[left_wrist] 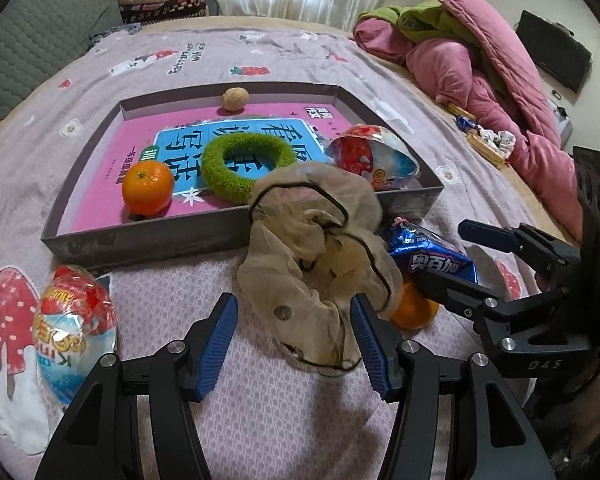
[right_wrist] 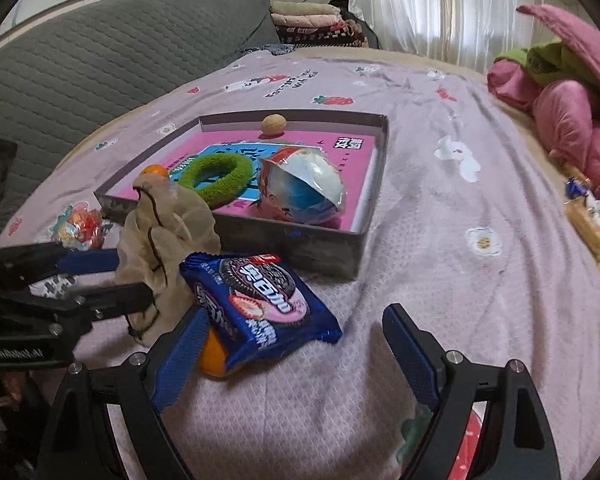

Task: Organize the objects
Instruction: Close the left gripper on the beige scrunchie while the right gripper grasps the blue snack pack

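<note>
Left gripper (left_wrist: 294, 344) fingers spread around beige mesh bag (left_wrist: 320, 256), not pinching. Right gripper (right_wrist: 296, 360) spread wide beside blue cookie packet (right_wrist: 260, 304).

Left wrist view: low over the bedspread (left_wrist: 260, 400), angled down and forward, close to a beige mesh bag (left_wrist: 320, 264). Right wrist view: just beside it, angled alike, close to a blue biscuit packet (right_wrist: 260, 304). Both share the shallow grey tray (left_wrist: 148, 240), green ring (right_wrist: 216, 178) and walnut (right_wrist: 273, 124).
</note>
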`<state>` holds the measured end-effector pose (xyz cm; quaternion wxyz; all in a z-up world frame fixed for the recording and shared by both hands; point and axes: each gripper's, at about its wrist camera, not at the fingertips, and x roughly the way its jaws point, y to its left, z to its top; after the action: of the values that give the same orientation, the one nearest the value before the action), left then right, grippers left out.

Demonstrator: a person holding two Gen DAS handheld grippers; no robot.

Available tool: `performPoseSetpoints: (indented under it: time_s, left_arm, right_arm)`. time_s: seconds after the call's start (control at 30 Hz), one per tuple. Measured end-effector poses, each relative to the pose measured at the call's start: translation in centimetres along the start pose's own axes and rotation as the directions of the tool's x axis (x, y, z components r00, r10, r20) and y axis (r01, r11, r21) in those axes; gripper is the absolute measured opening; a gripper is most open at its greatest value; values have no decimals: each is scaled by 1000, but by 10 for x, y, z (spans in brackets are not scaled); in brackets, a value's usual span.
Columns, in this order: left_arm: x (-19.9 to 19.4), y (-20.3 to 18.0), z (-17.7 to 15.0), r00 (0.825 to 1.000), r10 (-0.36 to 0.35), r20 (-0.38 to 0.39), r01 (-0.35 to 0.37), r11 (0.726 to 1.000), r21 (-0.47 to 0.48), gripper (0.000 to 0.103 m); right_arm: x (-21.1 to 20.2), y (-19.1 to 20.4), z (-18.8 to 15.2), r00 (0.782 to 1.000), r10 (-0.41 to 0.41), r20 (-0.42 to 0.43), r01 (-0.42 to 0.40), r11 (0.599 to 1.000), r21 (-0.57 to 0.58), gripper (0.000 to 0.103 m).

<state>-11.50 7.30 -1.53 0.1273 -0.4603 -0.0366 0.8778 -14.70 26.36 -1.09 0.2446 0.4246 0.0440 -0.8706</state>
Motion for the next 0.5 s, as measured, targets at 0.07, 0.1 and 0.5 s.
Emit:
performPoseSetpoints:
  time_s: [0.07,0.1,0.5]
  left_arm:
    - [2,1,2,1000,-2,0,2,1000,-6,60]
    - [4,2,3,1000,-3,1,3,1000,-9,60]
    - [16,4,10,1000,18,16,-18,1000,-8,60]
  right_arm:
    - [5,-2,1,999,29,-14,-29,999,19,88]
    - [7,-2,2,999,42,-19,-41,999,27,88]
    - [19,0,12,993,118,-31,-117,993,36,68]
